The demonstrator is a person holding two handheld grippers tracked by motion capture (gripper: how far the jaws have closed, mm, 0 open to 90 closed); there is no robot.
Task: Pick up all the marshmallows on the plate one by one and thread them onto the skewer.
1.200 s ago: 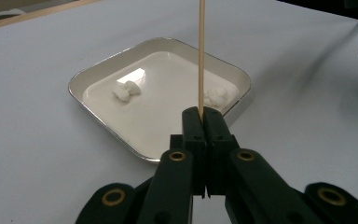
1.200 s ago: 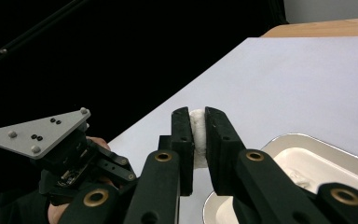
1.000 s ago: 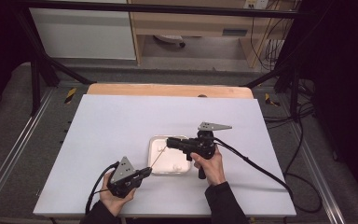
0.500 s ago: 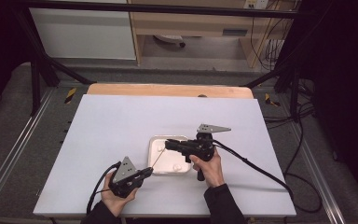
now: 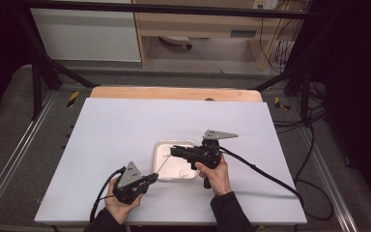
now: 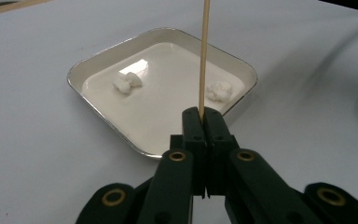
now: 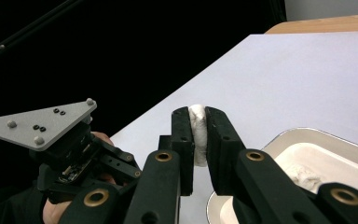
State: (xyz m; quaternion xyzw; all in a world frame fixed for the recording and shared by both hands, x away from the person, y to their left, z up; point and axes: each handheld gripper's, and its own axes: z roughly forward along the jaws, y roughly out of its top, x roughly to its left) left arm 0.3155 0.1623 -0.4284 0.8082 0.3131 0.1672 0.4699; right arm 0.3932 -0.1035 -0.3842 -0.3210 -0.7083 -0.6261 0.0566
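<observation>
White table (image 5: pixel 125 125), wood strip (image 5: pixel 174 93) at far edge, dark room.

Black two-jaw left gripper (image 5: pixel 150 178) and right gripper (image 5: pixel 174 152) with brass rivets, grey screw-dotted triangular plates, trailing black cables, dark sleeves.

My skewer (image 6: pixel 204 56) runs off the top edge of the left gripper view, so its tip is cut off there. From the high view it's a hair-thin line, too fine to trace to its end. The white lump (image 7: pixel 197 133) in my right gripper (image 7: pixel 196 116) is mostly covered by the jaws; just a strip shows. The tray (image 7: pixel 289 137) is cut off at the right gripper view's corner.
</observation>
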